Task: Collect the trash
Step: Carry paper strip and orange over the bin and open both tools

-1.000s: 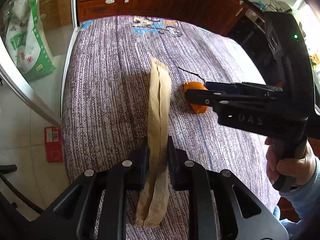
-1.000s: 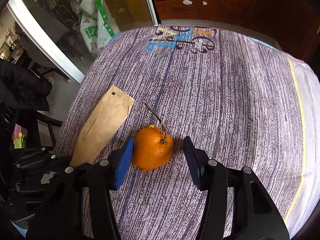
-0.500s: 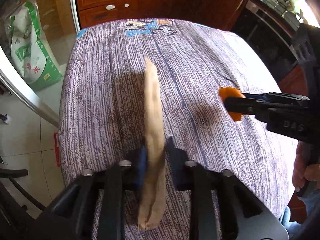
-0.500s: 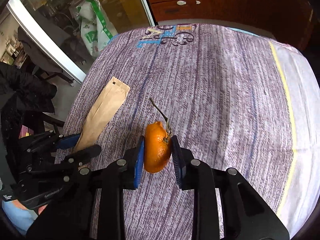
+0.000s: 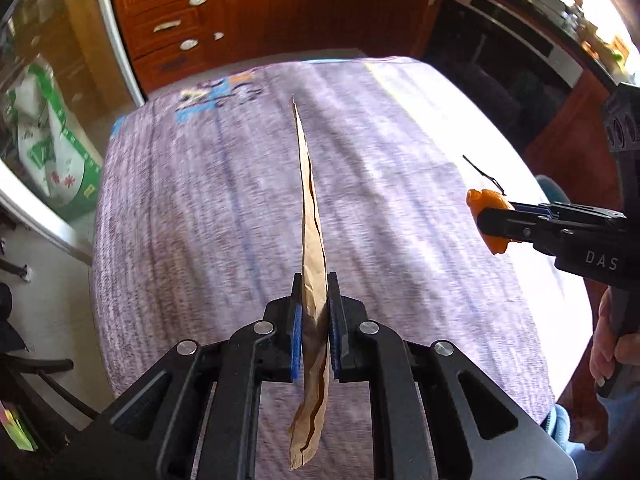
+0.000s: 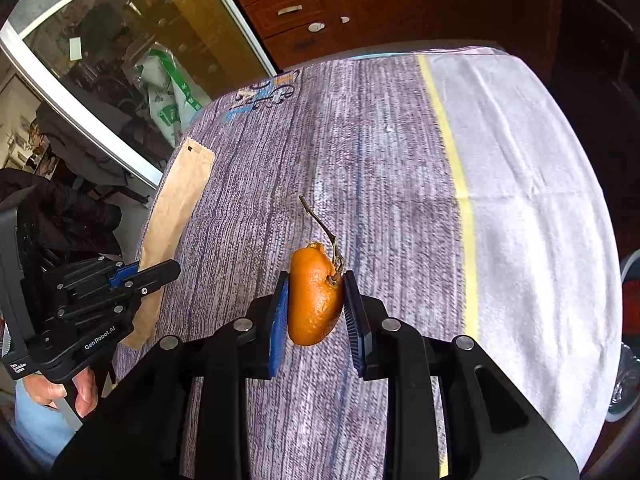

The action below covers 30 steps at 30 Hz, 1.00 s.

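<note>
- Trash here is two pieces, each held above the desk (image 6: 520, 184), which wears a purple-grey streaked cloth with a yellow stripe and a pale band at its right side
- Nearest, the left gripper (image 5: 315, 330) has its fingers (image 5: 295, 332) pressed narrow on a flat brown paper bag (image 5: 310, 216), seen edge-on and pointing away over the cloth
- To its right, the right gripper (image 6: 316, 312) clamps a squashed orange peel (image 6: 314, 304) with a thin stem between its blue-padded fingers (image 6: 279, 320)
- A hand (image 6: 66, 390) grips the left handle at the near left
- Farther off stand wooden drawers (image 5: 176, 36) and, far left, a green-and-white sack (image 5: 52, 152) behind glass
</note>
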### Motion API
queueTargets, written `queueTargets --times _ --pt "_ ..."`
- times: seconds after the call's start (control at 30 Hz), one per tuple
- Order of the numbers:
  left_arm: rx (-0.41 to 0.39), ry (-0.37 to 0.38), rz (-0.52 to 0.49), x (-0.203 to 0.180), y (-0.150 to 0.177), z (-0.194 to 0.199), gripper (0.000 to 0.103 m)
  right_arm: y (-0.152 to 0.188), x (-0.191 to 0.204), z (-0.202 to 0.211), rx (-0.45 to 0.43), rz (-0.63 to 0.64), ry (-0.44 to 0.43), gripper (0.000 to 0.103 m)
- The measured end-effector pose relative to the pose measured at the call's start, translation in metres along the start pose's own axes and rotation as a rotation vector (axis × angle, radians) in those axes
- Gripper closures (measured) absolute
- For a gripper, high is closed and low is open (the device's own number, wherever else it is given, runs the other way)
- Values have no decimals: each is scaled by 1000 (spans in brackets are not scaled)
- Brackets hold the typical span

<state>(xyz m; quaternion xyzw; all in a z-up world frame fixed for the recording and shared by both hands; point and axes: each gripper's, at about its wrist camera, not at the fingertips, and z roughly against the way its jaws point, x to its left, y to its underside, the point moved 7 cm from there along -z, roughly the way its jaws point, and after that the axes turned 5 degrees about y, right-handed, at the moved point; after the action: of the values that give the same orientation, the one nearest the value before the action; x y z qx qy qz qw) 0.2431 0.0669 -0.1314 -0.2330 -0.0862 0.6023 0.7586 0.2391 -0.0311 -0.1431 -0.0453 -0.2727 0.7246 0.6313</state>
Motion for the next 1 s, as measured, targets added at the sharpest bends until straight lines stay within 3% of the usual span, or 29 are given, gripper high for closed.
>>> queueTargets --times 0.27,0.6,1.0 --pt "18 52 -160 -107 -13 -5 92 23 -83 56 -80 -116 8 78" --pt "81 157 -337 -247 -22 -39 92 65 -219 108 -173 -368 27 77" --pt "160 229 -456 -367 -38 -86 92 114 -343 144 -217 -559 91 76"
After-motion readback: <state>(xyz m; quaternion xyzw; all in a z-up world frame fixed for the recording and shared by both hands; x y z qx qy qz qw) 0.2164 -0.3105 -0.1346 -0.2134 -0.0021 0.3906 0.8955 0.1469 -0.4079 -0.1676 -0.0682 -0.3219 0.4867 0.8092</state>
